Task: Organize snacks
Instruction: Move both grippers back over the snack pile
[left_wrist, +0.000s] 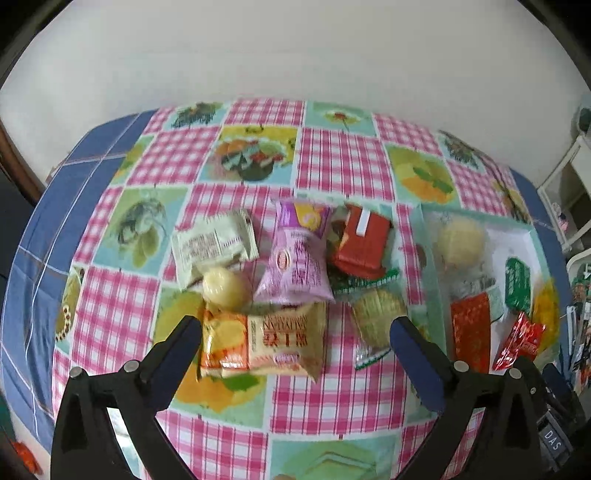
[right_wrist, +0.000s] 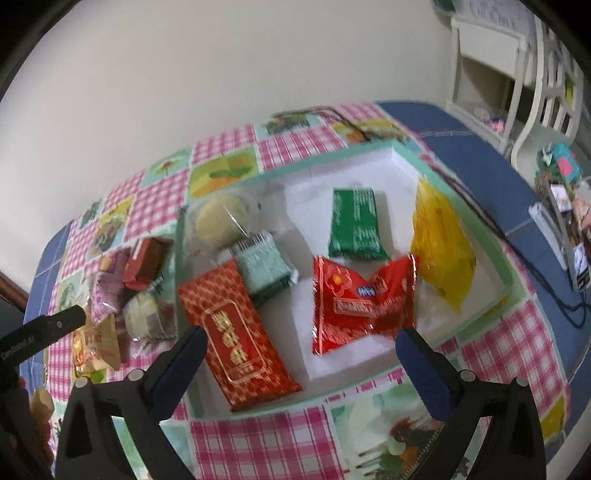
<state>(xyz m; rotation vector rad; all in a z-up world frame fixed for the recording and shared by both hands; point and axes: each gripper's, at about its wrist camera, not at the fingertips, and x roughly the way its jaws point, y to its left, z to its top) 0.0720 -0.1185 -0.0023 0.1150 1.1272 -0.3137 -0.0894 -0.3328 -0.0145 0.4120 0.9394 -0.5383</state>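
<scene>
Snacks in your tray (right_wrist: 400, 157) count six; your right gripper (right_wrist: 301, 341) stands wide open, empty. Only your left gripper (left_wrist: 295, 330), equally open and empty, shows the seven loose packets on the tablecloth (left_wrist: 340, 162).

Patchwork tablecloth (left_wrist: 343, 166), blue bedding (right_wrist: 461, 125), white shelf (right_wrist: 487, 48), pale wall (left_wrist: 295, 48)

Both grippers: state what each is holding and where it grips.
Nothing is held. The left gripper and right gripper both stand open above the snacks.

box (right_wrist: 402, 155) – right of loose snacks (left_wrist: 295, 266) | packets (right_wrist: 354, 225) – inside box
</scene>
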